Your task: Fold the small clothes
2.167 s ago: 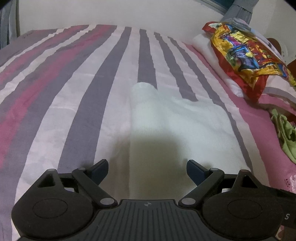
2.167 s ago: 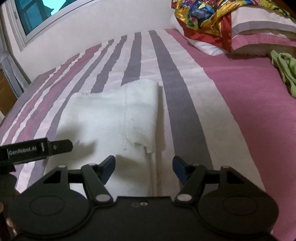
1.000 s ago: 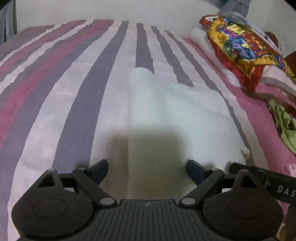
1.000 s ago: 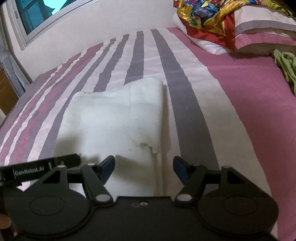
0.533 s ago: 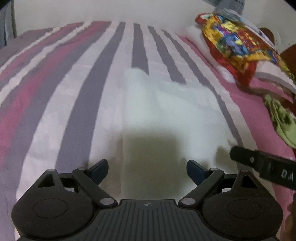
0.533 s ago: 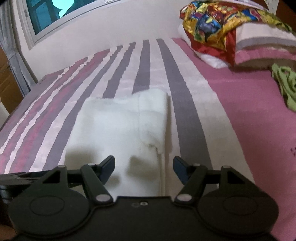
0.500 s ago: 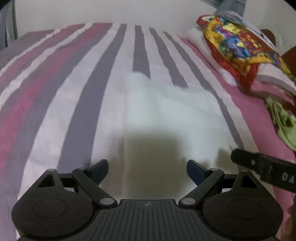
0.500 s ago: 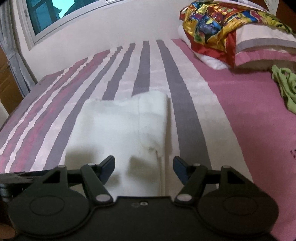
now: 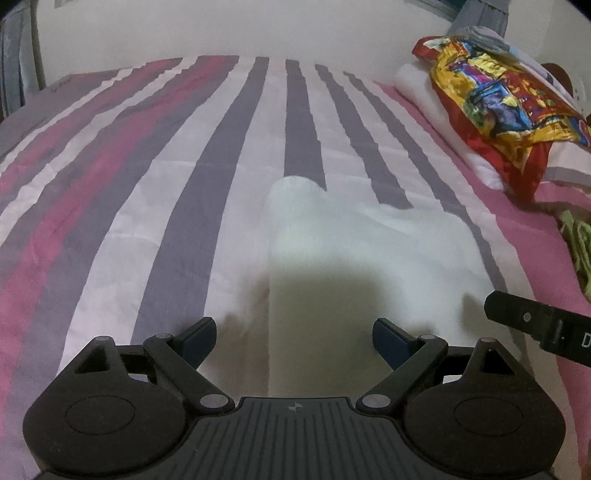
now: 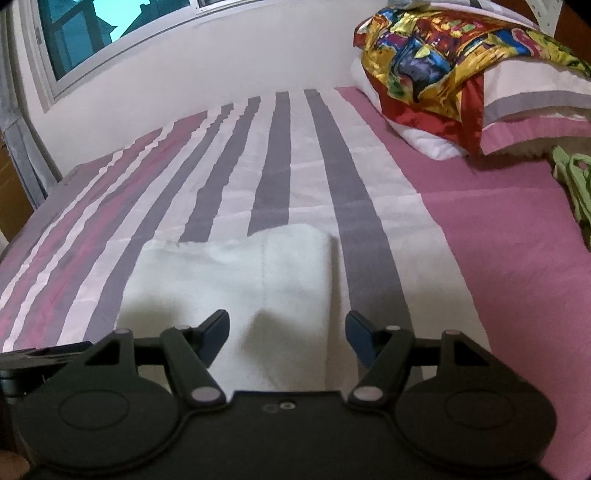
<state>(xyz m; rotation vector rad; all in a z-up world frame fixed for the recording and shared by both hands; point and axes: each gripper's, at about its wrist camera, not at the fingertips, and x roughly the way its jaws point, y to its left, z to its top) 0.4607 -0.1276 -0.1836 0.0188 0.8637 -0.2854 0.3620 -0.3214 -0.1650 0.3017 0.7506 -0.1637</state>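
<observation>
A small white garment (image 9: 354, 251) lies flat, partly folded, on the striped bedspread; it also shows in the right wrist view (image 10: 236, 280). My left gripper (image 9: 294, 338) is open and empty, hovering over the garment's near edge. My right gripper (image 10: 287, 332) is open and empty, above the garment's near right part. The right gripper's body (image 9: 543, 325) shows at the right edge of the left wrist view.
The bed has a pink, purple and white striped cover (image 9: 147, 184). Pillows with a colourful shiny cloth (image 10: 461, 66) lie at the head. A green garment (image 10: 576, 184) lies on the pink area to the right. A window (image 10: 92, 33) is at the back left.
Both grippers have lifted and pulled back a little from the white garment, staying open. The garment has not moved.
</observation>
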